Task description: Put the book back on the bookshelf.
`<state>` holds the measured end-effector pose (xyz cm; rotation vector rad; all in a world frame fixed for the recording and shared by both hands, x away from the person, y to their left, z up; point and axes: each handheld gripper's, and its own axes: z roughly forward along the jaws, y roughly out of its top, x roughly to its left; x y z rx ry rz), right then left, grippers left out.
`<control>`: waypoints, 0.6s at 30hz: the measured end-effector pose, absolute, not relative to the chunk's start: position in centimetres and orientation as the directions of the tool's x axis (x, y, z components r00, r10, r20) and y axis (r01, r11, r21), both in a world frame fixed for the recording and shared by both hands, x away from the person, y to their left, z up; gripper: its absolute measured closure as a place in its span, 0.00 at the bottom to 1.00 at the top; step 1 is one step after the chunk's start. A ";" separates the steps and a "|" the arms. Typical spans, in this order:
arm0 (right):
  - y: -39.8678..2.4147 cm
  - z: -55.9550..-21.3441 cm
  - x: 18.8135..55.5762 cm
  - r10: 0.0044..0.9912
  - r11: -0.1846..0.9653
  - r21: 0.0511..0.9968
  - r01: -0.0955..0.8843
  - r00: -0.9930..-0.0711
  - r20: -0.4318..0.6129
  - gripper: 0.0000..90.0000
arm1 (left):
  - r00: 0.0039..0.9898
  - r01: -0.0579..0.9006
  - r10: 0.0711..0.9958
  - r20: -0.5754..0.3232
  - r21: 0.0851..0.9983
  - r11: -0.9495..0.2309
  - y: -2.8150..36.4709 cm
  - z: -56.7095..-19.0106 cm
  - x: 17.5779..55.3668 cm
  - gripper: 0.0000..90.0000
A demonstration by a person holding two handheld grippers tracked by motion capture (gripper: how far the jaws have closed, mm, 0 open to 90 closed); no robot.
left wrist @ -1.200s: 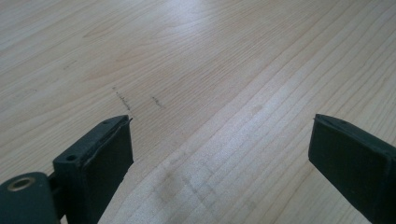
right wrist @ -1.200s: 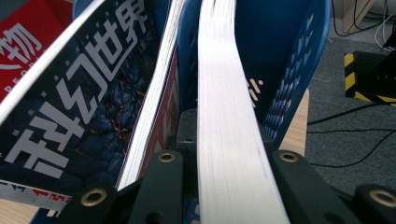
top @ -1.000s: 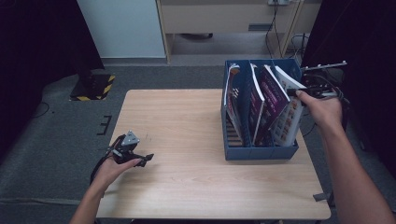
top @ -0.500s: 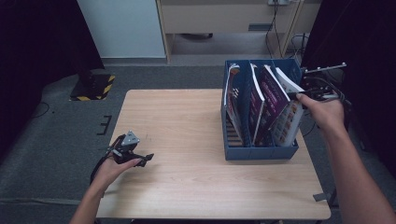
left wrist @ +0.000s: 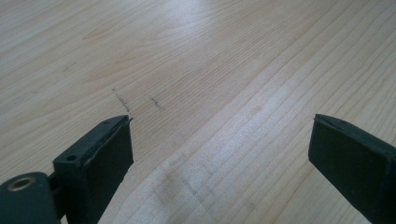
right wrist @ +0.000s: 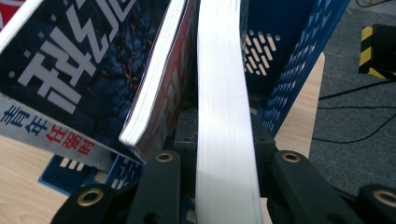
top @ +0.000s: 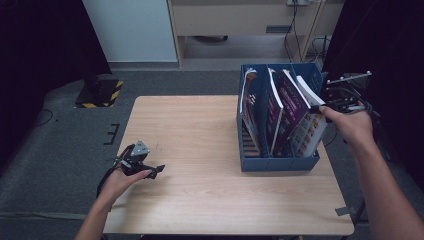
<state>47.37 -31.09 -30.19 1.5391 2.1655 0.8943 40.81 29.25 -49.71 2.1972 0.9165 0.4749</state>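
— Where's the file box [top: 280, 162]?
— On the table's [top: 200, 200] right half, books upright inside, leaning right. My right gripper [top: 320, 106] clamps the rightmost book [right wrist: 224, 140] at its top edge.
— And your left gripper [top: 150, 170]?
— Near the table's left front edge, well apart from the box, jaws spread over bare wood.

Pale matt wood-grain tabletop [top: 200, 200], perforated blue plastic file box [top: 280, 162], glossy-covered book [right wrist: 84, 79], white paper page edges, matt black jaws.
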 end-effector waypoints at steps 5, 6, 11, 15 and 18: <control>-31.1 -30.5 47.2 0.928 0.227 0.645 0.729 -0.362 0.083 0.80 | 0.684 0.470 0.727 0.065 0.722 -0.507 29.2 -49.7 40.8 0.07; -31.1 -30.5 47.2 0.929 0.226 0.645 0.730 -0.361 0.084 0.80 | 0.684 0.471 0.727 0.064 0.723 -0.507 29.2 -49.7 40.8 0.07; -30.9 -30.3 47.2 0.927 0.228 0.638 0.736 -0.364 0.089 0.79 | 0.683 0.470 0.728 0.064 0.724 -0.505 29.3 -49.6 40.8 0.07; -30.9 -30.3 47.3 0.925 0.234 0.634 0.737 -0.370 0.088 0.78 | 0.683 0.470 0.728 0.063 0.725 -0.504 29.3 -49.6 40.8 0.07; -30.9 -30.1 47.5 0.926 0.232 0.629 0.742 -0.366 0.091 0.78 | 0.686 0.468 0.725 0.064 0.723 -0.507 29.2 -49.6 40.8 0.07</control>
